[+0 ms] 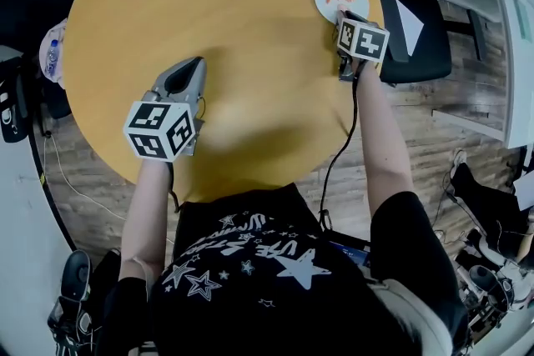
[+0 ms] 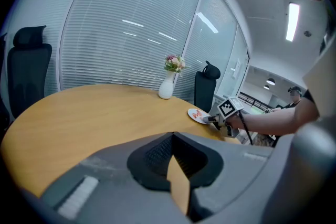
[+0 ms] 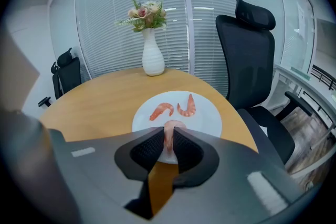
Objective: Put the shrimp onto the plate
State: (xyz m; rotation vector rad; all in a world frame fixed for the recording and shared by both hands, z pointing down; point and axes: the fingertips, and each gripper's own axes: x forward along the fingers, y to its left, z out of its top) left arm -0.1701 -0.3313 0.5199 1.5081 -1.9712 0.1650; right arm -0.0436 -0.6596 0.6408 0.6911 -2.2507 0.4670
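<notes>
A white plate lies near the round wooden table's right edge with two pink shrimp on it. My right gripper is shut on a third shrimp, held over the plate's near rim. In the head view the plate is at the upper right, and the right gripper reaches its near edge. My left gripper rests low over the table's left-middle, shut, with nothing in it. From the left gripper view, the plate and right gripper show far off.
A white vase of flowers stands at the table's far side, also in the left gripper view as the vase. A black office chair stands just beyond the plate on the right. Another chair is at the far left.
</notes>
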